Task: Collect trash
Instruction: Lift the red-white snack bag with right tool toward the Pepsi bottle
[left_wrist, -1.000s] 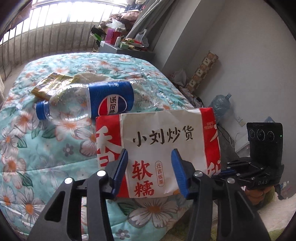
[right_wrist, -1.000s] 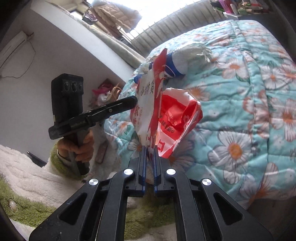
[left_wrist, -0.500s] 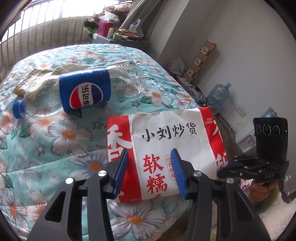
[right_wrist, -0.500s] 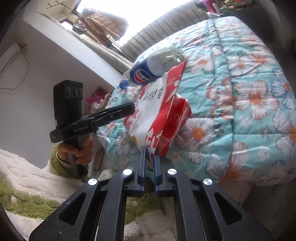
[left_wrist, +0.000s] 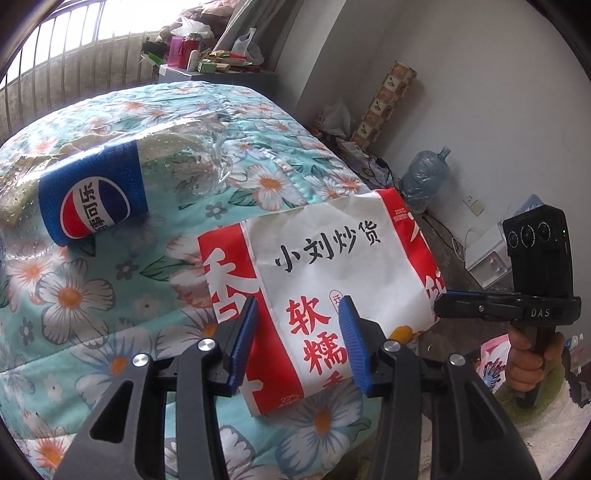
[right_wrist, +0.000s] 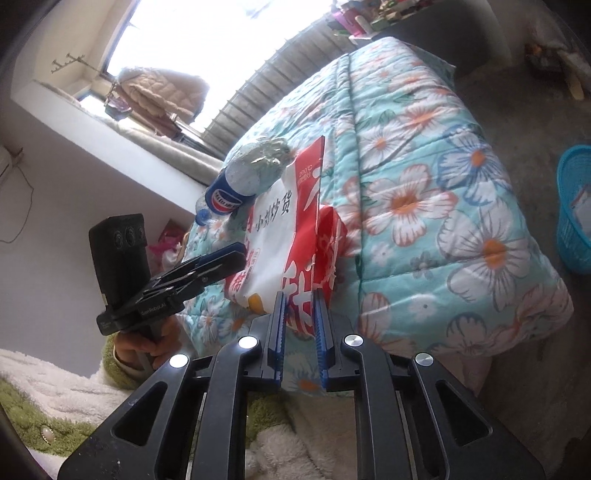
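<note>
- Bedroom, daylight through a barred window: a bed under a turquoise quilt printed with white daisies (left_wrist: 92, 295) fills most of both views, with grey floor and pale walls around it.
- At the lower centre of the left wrist view, a red-and-white paper snack bag with black Chinese lettering (left_wrist: 332, 280) lies at the quilt's near edge, its long axis running up and to the right across the frame.
- In its own view the left gripper (left_wrist: 297, 343) sits directly below that bag, blue pads parted on either side of its lower end and, as far as I can tell, not pressing it.
- In the right wrist view the right gripper (right_wrist: 298, 325) meets the same bag (right_wrist: 291, 236) edge-on from below; its jaws are opening, the bag's red corner between them with a gap showing at each pad.
- Both grippers are at the bag; the left one is better placed to take it over.
- Beyond the bag, upper left in the left view, a clear plastic bottle with a blue Pepsi label (left_wrist: 92, 195) lies on its side next to a yellowish wrapper (left_wrist: 22, 184).
- At the right edge of the right view a blue plastic mesh basket (right_wrist: 572, 221) stands on the floor, well apart from the bag; something pale lies inside it, and it is the likely bin.
</note>
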